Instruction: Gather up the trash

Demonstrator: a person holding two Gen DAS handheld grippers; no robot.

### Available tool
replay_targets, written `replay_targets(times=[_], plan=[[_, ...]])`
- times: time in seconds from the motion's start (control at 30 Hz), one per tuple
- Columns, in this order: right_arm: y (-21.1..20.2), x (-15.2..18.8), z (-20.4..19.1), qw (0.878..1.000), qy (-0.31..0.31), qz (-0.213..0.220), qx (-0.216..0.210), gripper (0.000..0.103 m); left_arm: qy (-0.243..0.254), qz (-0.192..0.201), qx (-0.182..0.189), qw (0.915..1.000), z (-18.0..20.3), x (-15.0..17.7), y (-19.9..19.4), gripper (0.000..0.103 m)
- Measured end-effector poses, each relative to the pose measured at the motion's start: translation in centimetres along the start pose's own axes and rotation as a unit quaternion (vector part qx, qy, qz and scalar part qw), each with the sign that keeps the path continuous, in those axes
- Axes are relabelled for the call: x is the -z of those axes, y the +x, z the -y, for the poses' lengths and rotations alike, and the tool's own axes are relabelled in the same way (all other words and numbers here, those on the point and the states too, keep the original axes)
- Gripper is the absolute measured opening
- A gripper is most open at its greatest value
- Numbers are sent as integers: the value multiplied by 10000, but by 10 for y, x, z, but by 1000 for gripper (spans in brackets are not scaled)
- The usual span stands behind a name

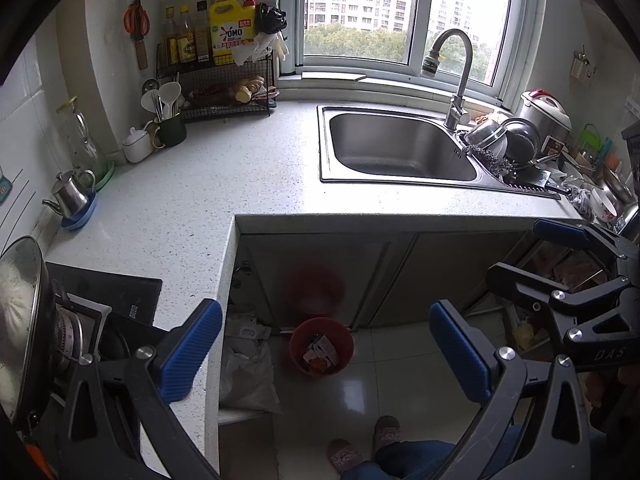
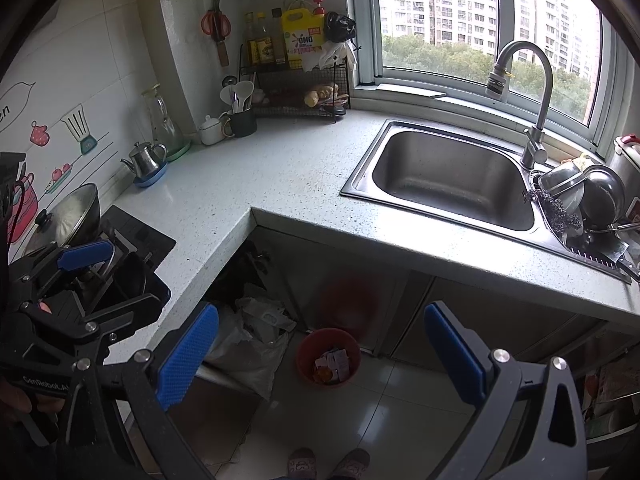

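Observation:
A small red trash bin [image 1: 299, 340] [image 2: 307, 362] stands on the tiled floor before the cabinet under the sink. Inside it lie crumpled paper wrappers [image 1: 320, 350] [image 2: 336, 360] and some orange scraps. My left gripper [image 1: 325, 320] hovers above the bin, open, with nothing between its blue pads. My right gripper [image 2: 322, 332] is likewise open and empty over the bin. Each gripper shows in the other's view: the right gripper [image 1: 536, 256] at the right edge, the left gripper [image 2: 104, 280] at the left edge over the stove.
A white speckled L-shaped countertop [image 1: 200, 184] carries a steel sink [image 1: 400, 148], a dish pile [image 1: 516, 140], a kettle [image 1: 72, 196] and a bottle rack [image 1: 224, 80]. A stove with a pan lid [image 1: 24, 312] sits at the left. White plastic bags [image 2: 256, 344] fill the corner under the counter. A person's slippered feet [image 1: 384, 432] stand below.

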State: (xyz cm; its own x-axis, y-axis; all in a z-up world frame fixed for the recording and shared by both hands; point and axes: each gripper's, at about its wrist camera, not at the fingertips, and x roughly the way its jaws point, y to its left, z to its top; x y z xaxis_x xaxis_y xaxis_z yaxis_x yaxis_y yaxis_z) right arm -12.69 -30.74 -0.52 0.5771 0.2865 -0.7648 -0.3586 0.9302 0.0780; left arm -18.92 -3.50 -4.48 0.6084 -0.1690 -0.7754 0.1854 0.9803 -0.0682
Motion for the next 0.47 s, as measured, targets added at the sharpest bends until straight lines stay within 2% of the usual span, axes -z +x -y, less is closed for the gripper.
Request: replay_targets(times=[0.47], plan=[[1, 1, 0, 10000, 26, -7, 3, 103, 48, -7, -2, 10000, 1, -1, 0, 103]])
